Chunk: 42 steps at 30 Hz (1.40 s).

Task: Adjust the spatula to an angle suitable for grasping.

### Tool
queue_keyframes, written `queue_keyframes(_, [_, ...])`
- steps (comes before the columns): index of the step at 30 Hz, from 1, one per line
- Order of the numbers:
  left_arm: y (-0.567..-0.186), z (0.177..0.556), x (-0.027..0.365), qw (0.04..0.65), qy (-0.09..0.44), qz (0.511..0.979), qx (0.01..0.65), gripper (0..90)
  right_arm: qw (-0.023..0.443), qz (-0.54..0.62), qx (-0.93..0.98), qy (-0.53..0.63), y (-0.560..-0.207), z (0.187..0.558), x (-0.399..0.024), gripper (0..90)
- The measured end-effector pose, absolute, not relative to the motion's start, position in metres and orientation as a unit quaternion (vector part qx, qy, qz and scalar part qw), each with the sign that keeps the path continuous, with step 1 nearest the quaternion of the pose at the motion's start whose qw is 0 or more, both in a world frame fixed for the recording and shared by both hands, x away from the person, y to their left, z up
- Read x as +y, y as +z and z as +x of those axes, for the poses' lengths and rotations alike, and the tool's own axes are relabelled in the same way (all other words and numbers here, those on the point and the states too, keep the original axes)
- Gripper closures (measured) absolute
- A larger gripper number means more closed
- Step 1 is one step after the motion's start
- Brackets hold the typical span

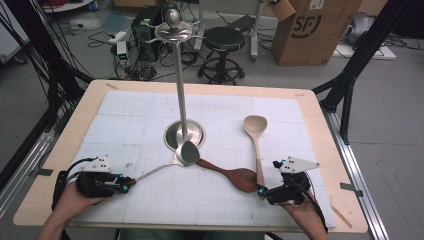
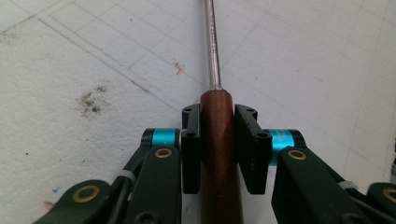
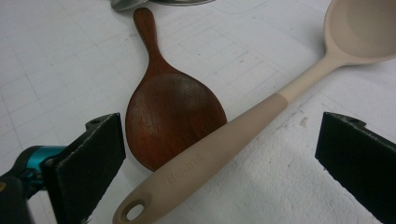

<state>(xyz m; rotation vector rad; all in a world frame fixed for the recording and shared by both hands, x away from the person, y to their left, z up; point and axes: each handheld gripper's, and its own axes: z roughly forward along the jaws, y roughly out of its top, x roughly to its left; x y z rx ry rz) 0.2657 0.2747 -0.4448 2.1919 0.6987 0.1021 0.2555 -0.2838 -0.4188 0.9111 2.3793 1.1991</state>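
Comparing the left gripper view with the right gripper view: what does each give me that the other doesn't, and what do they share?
The left gripper view gives the left gripper shut on the metal ladle's brown handle, with its steel shaft running away. The right gripper view gives the right gripper open, its jaws wide either side of the beige spoon, which lies touching the dark wooden spoon. Both show the white gridded mat.

so the utensil stand sits mid-table on the mat. The metal ladle lies in front of it, bowl against the base, handle running left. The wooden rice paddle lies just right of that, touching the silicone ladle further right.
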Motion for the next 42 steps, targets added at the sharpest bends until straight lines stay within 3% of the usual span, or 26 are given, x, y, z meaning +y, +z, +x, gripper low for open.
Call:
queue_keyframes(14, [-0.4467, 0.2656, 0.272, 0.398, 0.056, 0.873, 0.276, 72.4, 0.162, 0.32, 0.833, 0.421, -0.4186, 0.2552, -0.2837, 0.6])
queue_keyframes(20, [-0.4477, 0.2627, 0.2693, 0.396, 0.066, 0.875, 0.268, 66.7, 0.161, 0.319, 0.833, 0.422, -0.4187, 0.2552, -0.2838, 0.6])
queue_keyframes(27, [-0.4481, 0.2633, 0.2702, 0.397, 0.069, 0.873, 0.274, 72.4, 0.161, 0.318, 0.834, 0.421, -0.4183, 0.2547, -0.2833, 0.6])
queue_keyframes(42, [-0.441, 0.2615, 0.2758, 0.389, 0.04, 0.881, 0.267, 73.3, 0.157, 0.317, 0.828, 0.435, -0.4141, 0.2547, -0.2832, 0.6])
